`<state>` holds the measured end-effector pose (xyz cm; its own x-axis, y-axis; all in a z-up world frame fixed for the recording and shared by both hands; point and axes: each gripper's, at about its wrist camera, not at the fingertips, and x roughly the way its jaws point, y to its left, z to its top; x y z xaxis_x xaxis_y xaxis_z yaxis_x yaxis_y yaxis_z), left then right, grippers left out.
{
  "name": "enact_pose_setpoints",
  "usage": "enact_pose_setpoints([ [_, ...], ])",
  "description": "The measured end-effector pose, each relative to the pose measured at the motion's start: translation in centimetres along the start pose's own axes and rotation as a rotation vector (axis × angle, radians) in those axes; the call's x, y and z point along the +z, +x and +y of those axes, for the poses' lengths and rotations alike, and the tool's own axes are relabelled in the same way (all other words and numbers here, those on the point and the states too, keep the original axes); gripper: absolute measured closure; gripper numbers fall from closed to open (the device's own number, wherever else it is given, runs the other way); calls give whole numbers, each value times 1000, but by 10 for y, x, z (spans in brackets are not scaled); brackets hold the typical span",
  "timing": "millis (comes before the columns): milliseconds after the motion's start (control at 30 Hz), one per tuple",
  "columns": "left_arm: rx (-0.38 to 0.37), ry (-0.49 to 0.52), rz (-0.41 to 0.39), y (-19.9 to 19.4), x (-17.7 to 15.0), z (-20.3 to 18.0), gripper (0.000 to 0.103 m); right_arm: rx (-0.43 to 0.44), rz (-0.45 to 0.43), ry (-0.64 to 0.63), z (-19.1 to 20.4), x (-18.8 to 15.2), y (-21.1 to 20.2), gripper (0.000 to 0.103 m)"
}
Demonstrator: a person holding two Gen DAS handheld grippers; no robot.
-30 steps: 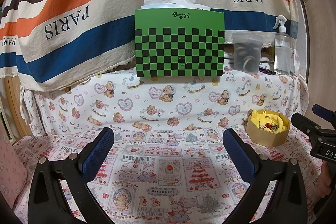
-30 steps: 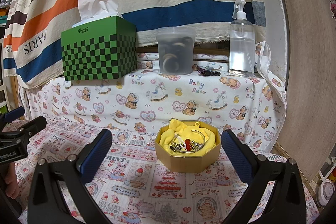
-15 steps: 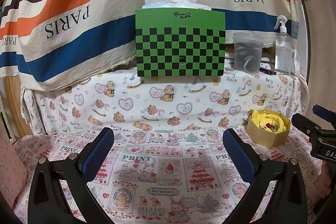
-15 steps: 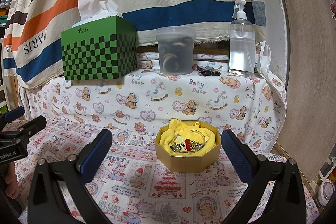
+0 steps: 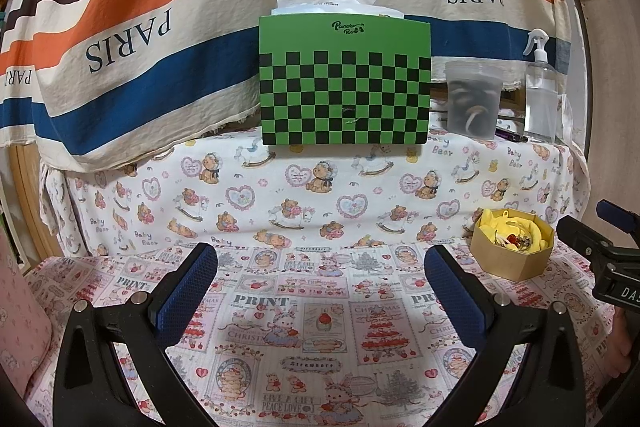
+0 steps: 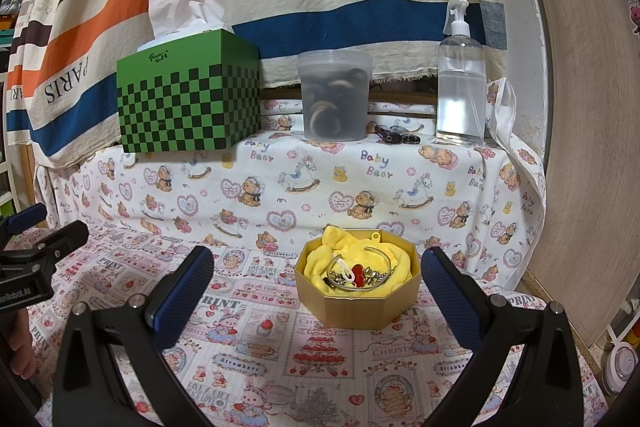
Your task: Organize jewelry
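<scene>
Matt card octagonal box [image 6: 362, 309], yellow cloth lining [image 6: 394, 259]; shiny metal bangle [image 6: 384, 253]; printed cotton bench cover [image 6: 280, 343]; translucent plastic tub [image 6: 335, 95].

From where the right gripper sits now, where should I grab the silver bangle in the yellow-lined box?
Take the bangle at its raised back arc, coming from above with the right gripper, one finger inside the loop and one outside. That arc stands clear on the yellow cloth, while its front runs among the red charm and small pieces. The octagonal box wall blocks a side approach.
</scene>
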<state>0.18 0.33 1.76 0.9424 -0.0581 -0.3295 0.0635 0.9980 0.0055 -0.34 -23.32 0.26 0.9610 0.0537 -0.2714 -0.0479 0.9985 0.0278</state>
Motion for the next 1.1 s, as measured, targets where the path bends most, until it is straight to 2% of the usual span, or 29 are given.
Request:
enact_pose_setpoints([
  [1100,-3,-1,12,1,-1,1,0,5,5,-4,1,0,1,0],
])
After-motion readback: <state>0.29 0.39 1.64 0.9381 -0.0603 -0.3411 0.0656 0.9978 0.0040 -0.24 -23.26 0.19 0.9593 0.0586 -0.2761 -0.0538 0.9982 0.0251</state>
